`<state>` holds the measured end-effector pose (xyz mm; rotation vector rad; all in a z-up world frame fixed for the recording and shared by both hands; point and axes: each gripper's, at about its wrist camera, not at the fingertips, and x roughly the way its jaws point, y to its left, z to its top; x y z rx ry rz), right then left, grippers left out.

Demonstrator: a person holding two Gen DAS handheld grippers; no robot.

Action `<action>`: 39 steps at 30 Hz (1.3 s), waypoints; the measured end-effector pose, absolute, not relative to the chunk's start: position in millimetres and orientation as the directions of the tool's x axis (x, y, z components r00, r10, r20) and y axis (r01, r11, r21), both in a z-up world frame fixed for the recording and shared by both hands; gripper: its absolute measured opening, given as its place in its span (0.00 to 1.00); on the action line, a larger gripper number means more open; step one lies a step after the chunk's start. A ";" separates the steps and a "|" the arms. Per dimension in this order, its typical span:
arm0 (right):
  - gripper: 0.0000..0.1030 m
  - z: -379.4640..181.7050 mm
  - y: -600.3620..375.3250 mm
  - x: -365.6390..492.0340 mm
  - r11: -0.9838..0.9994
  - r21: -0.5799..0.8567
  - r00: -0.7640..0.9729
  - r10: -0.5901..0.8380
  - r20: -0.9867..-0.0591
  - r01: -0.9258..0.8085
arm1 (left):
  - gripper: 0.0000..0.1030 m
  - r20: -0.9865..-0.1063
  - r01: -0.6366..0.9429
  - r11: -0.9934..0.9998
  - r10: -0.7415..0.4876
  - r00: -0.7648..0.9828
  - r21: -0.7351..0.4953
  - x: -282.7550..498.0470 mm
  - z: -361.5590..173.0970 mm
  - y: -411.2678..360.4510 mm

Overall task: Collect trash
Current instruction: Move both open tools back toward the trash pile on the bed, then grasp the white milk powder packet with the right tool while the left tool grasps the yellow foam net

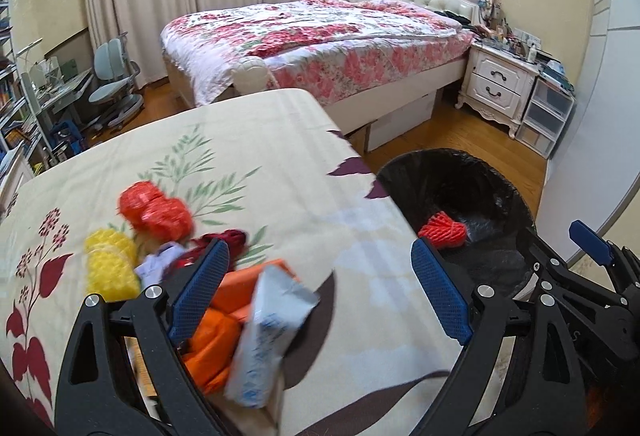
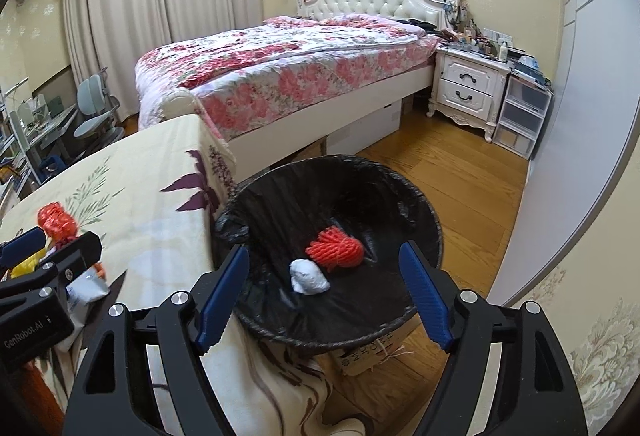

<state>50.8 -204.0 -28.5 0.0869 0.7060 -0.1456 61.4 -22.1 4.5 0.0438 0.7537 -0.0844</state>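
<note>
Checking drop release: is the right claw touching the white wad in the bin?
Apart. The right wrist view shows the right claw open above the bin, while the white wad lies on the liner below, clear of both fingers.

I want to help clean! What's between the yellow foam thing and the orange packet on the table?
A small pale purple scrap sits between the yellow foam and the orange packet, in the left wrist view.

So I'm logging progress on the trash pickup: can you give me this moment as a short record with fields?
bin: black-lined bin on the floor beside the cloth-covered table
in bin: red net, white wad
on table: red net, yellow net, orange wrapper, blue-white packet, small purple and dark red scraps
left gripper: jaws open, empty, over the table pile
right gripper: jaws open, empty, over the bin
</note>
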 end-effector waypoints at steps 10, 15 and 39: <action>0.73 -30.0 -147.9 37.8 0.999 0.030 0.747 -0.006 -0.664 0.035 | 0.88 -0.689 -0.030 0.999 0.040 0.723 0.027 22.8 2.3 52.3; 0.73 -29.8 -121.9 35.5 0.999 0.038 0.741 0.041 -0.670 -0.021 | 0.88 -0.699 -0.092 0.995 0.089 0.709 0.033 11.4 -1.6 84.9; 0.73 -48.2 -39.0 43.5 0.989 -0.018 0.661 0.083 -0.746 -0.145 | 0.88 -0.719 -0.244 0.970 0.182 0.670 0.018 -7.4 -15.4 163.3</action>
